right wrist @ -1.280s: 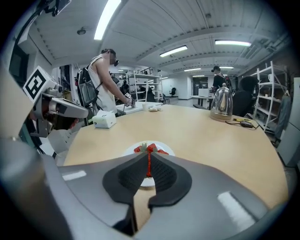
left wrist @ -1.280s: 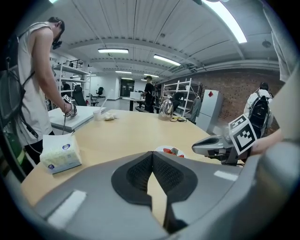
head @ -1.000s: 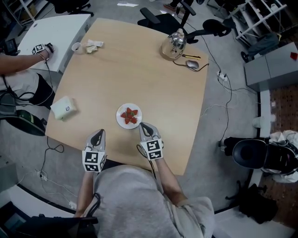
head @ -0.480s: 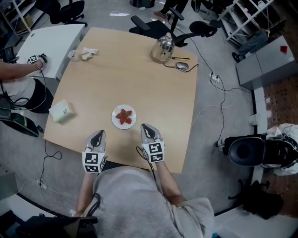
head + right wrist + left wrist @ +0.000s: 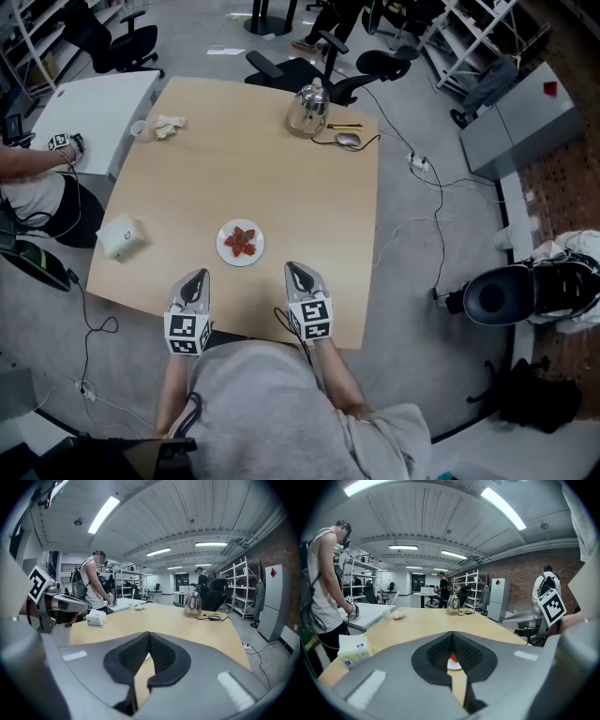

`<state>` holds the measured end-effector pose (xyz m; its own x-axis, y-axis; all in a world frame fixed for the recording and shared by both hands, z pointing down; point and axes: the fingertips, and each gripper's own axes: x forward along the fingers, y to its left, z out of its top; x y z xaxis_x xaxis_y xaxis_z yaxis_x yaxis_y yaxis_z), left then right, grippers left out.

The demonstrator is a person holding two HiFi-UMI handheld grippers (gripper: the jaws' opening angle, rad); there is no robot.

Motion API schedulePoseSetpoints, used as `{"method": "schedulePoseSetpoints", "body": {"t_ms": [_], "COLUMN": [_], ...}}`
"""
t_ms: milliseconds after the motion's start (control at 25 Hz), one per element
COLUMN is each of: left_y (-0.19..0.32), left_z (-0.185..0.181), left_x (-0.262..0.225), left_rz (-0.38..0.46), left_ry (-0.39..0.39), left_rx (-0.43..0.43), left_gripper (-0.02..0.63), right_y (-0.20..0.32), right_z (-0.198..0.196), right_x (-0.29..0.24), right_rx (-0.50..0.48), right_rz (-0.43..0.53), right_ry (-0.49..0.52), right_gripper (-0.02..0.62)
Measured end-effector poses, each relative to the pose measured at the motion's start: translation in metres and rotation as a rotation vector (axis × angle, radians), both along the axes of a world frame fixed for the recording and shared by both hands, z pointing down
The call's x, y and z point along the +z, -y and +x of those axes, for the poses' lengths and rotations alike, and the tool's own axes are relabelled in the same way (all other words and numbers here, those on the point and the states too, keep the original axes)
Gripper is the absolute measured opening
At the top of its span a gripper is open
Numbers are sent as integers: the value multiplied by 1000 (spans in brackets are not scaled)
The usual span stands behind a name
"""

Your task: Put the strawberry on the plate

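1. The strawberries (image 5: pixel 242 241) lie on the white plate (image 5: pixel 225 251) in the near half of the counter (image 5: pixel 281 169), so the task looks finished.
2. The left tongs (image 5: pixel 196 278) and right tongs (image 5: pixel 298 272) are both clenched and empty near the counter's front edge, apparently pulled clear.
3. Against a second ago, the plate sits further from the right tongs, and the head view takes in more of the floor around the counter.

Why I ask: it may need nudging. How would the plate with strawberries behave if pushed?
The plate looks shallow on the smooth table, so it would probably slide, not tip. The strawberries lie loose on it and might roll off.
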<state>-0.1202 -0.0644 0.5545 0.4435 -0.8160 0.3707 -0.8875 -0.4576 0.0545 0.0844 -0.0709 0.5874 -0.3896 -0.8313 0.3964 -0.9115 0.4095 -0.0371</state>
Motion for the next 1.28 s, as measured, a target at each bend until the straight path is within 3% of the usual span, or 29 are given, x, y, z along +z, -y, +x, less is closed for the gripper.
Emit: {"method": "schedulePoseSetpoints", "body": {"t_ms": [600,1280], "left_y": [-25,-32], "left_z": [3,9], "left_x": [-8,-9], "left_rz": [33,43], "left_ry": [-1,3], "left_rx": [-6,3], "left_gripper": [20,20], "right_y": [-33,-38], "right_z": [11,10], "right_x": [-9,-11], "right_rx": [21,9], "right_rz": [33,49], "right_ry": [2,10], "right_gripper": [7,6]}}
